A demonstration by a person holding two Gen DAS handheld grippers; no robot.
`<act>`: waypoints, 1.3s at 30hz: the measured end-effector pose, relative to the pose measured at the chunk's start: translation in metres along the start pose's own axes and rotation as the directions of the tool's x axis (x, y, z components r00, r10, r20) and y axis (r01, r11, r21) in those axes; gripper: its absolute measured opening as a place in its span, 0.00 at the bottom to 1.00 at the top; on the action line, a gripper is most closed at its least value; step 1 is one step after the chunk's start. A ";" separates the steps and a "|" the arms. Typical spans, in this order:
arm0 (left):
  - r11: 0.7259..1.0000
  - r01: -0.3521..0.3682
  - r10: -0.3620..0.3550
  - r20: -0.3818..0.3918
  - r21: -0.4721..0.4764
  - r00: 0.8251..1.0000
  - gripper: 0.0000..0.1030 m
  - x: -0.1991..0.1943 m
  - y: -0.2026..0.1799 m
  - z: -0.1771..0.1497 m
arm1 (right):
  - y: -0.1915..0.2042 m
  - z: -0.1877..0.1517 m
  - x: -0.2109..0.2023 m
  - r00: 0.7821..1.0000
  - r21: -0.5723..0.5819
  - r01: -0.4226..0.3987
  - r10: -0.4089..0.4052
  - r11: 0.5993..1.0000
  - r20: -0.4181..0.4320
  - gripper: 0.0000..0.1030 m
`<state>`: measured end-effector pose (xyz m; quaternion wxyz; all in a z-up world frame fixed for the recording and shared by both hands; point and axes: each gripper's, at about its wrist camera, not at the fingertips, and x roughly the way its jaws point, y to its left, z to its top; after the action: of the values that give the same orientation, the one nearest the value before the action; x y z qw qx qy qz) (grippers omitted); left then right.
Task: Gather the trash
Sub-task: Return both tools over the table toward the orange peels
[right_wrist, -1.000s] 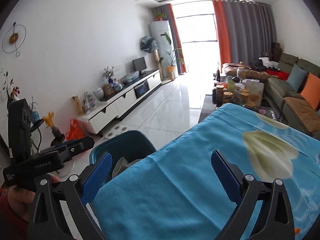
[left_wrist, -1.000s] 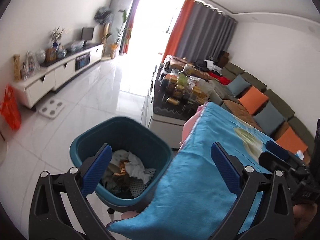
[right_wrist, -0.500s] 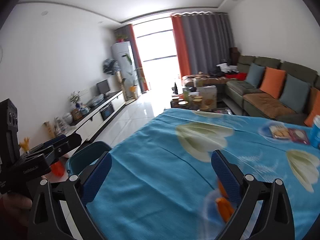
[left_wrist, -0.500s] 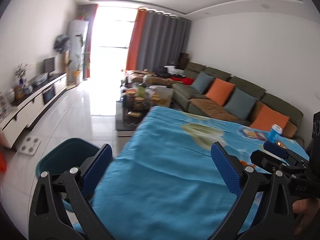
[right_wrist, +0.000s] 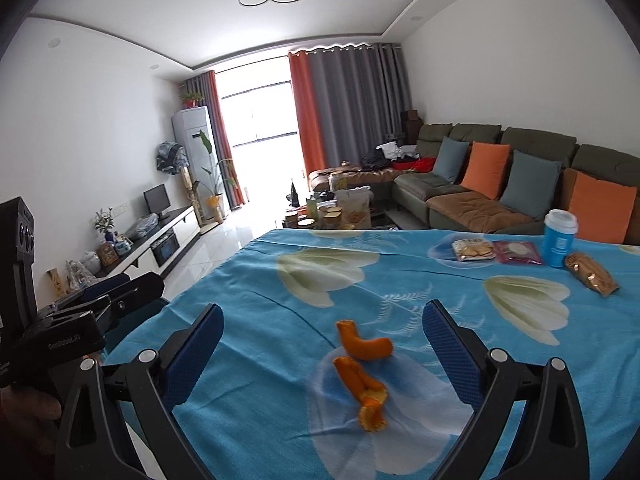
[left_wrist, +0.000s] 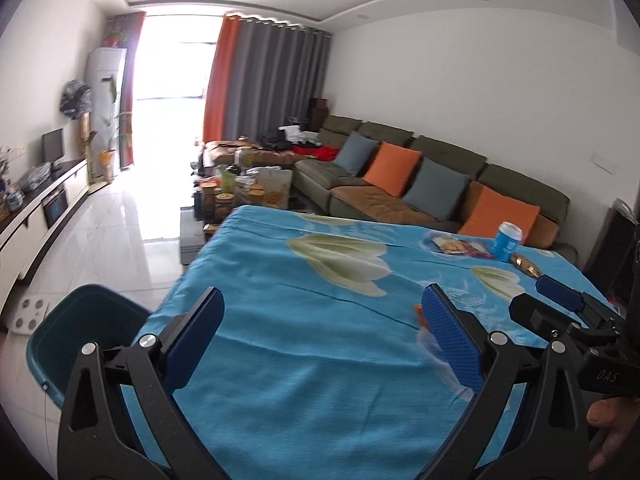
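Hovering over the blue cloth (right_wrist: 248, 300) that covers the worktop, the right hand-held gripper (right_wrist: 322, 344) has its jaws spread wide and nothing between the pads. Just ahead of it, in the gap between its blue fingers (right_wrist: 450, 348), lie two orange peels: a curved peel (right_wrist: 362, 342) farther out on the cloth and a longer peel (right_wrist: 362, 394) touching its near side. Both rest flat on the cloth, neither touched by a pad.

The left hand-held gripper (left_wrist: 322, 340) hangs above the cloth's left part, jaws equally wide, empty. From its view the peels are mostly hidden behind its right finger (left_wrist: 450, 340); only an orange sliver (left_wrist: 417, 309) peeks out. Left of the cloth, on the floor below its hanging edge, stands the teal bin (left_wrist: 52, 344), its contents out of sight. In the right view the bin is hidden behind the left tool.

At the cloth's far right corner sit a blue cup (right_wrist: 560, 238) with a white lid, a gold wrapper (right_wrist: 592, 274) just beside it on the near side, and a biscuit packet (right_wrist: 472, 249) next to a pink packet (right_wrist: 516, 252) to the cup's left. All four are well apart from the peels. Beyond the cloth, a sofa (right_wrist: 480, 196) with orange and grey-blue cushions.
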<state>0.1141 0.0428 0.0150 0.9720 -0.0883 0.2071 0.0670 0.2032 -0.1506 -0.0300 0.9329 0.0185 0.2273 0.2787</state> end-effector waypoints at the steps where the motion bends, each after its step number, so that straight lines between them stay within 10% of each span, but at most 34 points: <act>1: 1.000 0.008 -0.008 -0.001 0.008 1.000 0.95 0.001 -0.003 0.000 | -0.002 -0.001 -0.003 1.000 0.004 0.004 -0.004 1.000 0.003 0.93; 39: 0.974 0.182 -0.182 -0.010 0.136 0.983 0.94 -0.032 -0.039 -0.031 | 0.004 -0.047 -0.055 0.989 0.006 0.146 -0.146 0.989 -0.020 0.93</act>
<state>0.0797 -0.0043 0.0059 0.9781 -0.0403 0.2010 -0.0365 0.1403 -0.1807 -0.0486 0.9485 0.0025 0.2381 0.2088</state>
